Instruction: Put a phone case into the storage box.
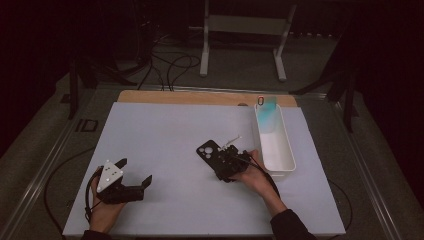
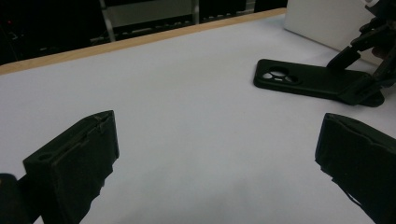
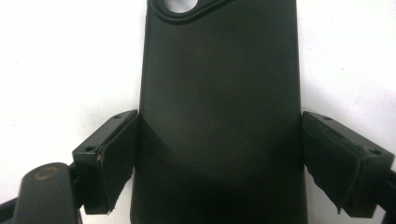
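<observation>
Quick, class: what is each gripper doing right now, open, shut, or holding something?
Left gripper: open, nothing between its jaws.
Right gripper: jaws astride the black phone case, right pad apparently off it; a firm grip cannot be told.

The room is dim, with dark surroundings; only the white table (image 1: 165, 150) catches soft overhead light. Shadows are faint. Both gripper views look soft and slightly blurred close up.

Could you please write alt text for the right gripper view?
A black phone case lies flat on the white table between the right gripper's two black jaws, one at each long edge, its camera cut-out at the top.
</observation>
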The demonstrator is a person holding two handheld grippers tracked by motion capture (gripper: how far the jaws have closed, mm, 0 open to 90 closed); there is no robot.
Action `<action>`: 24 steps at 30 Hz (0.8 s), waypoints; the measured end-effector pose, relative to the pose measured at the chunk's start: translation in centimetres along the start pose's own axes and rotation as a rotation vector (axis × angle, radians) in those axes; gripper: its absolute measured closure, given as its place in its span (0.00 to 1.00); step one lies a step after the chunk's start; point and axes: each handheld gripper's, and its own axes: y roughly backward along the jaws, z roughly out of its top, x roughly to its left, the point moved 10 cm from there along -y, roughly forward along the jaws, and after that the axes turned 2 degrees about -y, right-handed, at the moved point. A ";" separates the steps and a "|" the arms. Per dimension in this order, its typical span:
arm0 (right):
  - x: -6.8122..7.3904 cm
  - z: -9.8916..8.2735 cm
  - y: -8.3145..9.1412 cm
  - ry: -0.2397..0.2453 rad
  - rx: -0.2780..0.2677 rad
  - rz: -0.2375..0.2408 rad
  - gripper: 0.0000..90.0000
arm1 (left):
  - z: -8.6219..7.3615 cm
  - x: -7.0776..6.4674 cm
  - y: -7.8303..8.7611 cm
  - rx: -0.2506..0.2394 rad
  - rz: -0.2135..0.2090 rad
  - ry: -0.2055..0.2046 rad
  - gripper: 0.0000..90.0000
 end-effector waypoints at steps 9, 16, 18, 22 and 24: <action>0.1 1.2 1.4 -0.042 -0.097 0.023 0.17 | 0.1 -0.1 0.0 0.000 -0.002 0.007 0.00; 0.6 1.8 3.2 -0.031 -0.179 0.033 0.17 | 0.5 -0.5 0.0 -0.010 -0.018 0.019 0.00; 0.8 2.0 3.7 -0.025 -0.199 0.033 0.17 | 0.8 -0.6 0.0 -0.014 -0.021 0.023 0.00; 1.0 2.4 4.4 -0.020 -0.230 0.034 0.17 | 1.2 -0.7 0.0 -0.020 -0.028 0.034 0.00; 1.1 2.7 5.0 -0.011 -0.257 0.030 0.17 | 1.6 -0.7 0.0 -0.024 -0.031 0.044 0.00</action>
